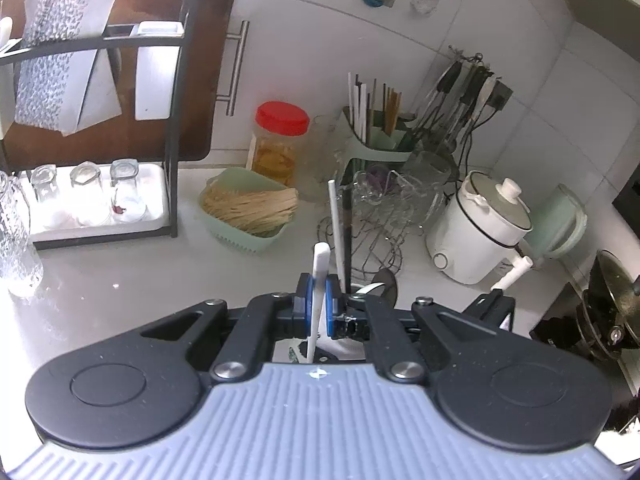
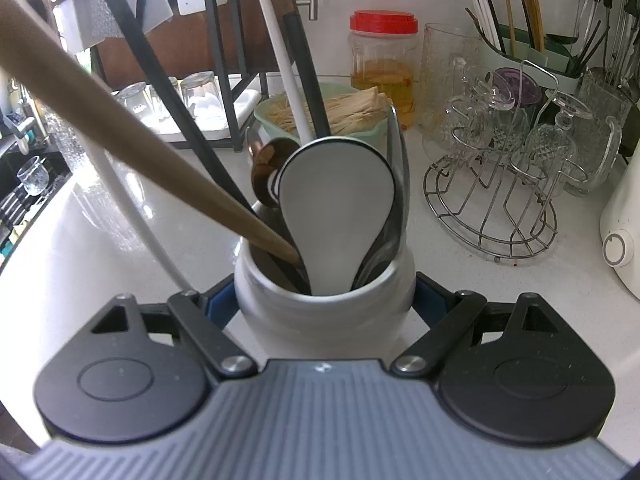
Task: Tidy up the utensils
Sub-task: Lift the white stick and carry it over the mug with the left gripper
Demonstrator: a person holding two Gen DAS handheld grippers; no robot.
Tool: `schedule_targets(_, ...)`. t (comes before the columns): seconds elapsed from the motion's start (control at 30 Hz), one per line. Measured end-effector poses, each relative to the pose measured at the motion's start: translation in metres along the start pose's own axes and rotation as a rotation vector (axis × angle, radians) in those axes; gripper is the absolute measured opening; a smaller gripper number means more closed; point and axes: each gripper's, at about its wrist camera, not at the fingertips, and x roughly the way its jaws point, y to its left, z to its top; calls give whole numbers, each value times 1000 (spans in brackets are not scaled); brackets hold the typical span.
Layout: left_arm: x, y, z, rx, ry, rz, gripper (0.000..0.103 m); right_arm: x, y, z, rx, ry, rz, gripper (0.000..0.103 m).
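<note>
The left hand-held gripper (image 1: 318,294) is closed narrow on a white handle (image 1: 320,276), which stands almost upright between its blue pads (image 1: 306,300); the lower end of this utensil goes down behind the gripper body, so I cannot tell what kind it is. The right hand-held gripper (image 2: 325,304) holds a white jar (image 2: 324,308) from both sides, with its jaws spread around the jar's body. The jar stands on the white surface (image 2: 100,240) and is full of utensils: a white spoon (image 2: 338,216) with the bowl up, a wooden handle (image 2: 132,152) that leans to the left, a black handle (image 2: 168,96), and a white rod (image 2: 280,56) with a dark one beside it. Behind the jar there is a green basket (image 2: 360,130) with pale sticks, a red-lid jar (image 2: 382,64), and a wire rack (image 2: 492,216) that carries glasses. Further right, a green holder (image 2: 520,56) keeps chopsticks. In the left view a white pot (image 1: 476,228) stands at the right.
</note>
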Motion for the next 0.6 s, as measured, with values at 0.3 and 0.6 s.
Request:
schedule_targets(0.3,-20,-11,17,52,-21,-19,7,1,0,0,-7,-9,-3,91)
schedule_targets(0.6,-45,-38,39,165,-65,-42,7,1,1,0,-8,-16,-2,91)
